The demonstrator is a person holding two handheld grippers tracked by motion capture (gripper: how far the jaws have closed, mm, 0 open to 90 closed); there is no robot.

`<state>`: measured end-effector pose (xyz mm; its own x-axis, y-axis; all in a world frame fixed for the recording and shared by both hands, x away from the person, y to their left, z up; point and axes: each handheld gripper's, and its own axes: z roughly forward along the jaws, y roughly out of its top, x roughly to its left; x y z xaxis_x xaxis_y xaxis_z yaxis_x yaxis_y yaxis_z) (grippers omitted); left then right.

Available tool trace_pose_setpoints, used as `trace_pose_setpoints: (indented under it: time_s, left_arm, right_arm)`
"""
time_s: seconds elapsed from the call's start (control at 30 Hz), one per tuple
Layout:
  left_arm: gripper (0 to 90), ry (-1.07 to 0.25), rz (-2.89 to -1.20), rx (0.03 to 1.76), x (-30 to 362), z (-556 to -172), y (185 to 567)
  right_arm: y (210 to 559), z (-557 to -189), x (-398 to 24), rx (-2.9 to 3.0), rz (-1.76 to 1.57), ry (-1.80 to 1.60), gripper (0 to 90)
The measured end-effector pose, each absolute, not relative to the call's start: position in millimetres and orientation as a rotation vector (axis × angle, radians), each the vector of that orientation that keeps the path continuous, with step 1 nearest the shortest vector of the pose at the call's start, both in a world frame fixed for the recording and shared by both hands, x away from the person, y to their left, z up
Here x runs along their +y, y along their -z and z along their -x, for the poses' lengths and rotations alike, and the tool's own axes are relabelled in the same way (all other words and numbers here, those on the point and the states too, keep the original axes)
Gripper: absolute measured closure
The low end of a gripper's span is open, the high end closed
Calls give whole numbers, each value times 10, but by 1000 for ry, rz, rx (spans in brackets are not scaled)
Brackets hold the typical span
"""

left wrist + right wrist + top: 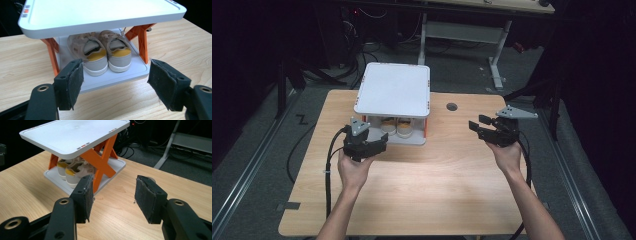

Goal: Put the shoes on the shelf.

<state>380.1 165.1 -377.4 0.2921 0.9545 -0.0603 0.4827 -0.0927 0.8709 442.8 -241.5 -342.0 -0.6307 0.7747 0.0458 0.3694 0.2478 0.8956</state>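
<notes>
Closest in the left gripper view, the left gripper [116,82] has its two black felt-padded jaws spread wide with nothing between them, aimed at the open front of a small two-tier shoe rack with white plastic shelves and orange cross-braced sides [142,42]. On the lower shelf, at the back of the light wooden table [437,170], stands a pair of beige canvas sneakers with white rubber soles and yellow heel linings [106,53], heels facing out, the two shoes side by side and touching. The right gripper [113,197] is also open and empty, well off to the rack's right side, looking at an orange cross-brace.

The sneakers should be light and soft: the canvas uppers will give under the pads, while the rubber-edged heels are firmer. The best hold is probably across one heel counter, which should fit between the jaws. The shelf above leaves little headroom, so a shoe must slide out level before lifting. The rack itself looks light and may shift if pulled.
</notes>
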Motion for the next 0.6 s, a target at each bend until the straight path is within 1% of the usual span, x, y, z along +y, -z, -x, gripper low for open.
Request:
trace_pose_setpoints:
  time_s: [0.27,0.6]
  left_arm:
    - [287,-700,-1694,1302,1730,-3688,3723]
    - [289,-695,-1683,1314,1827,-3567,3757]
  right_arm:
    - [3438,-4308,-2571,2112,-1059,-1366,486]
    - [3557,-4130,-2803,2093,-1118,-1397,486]
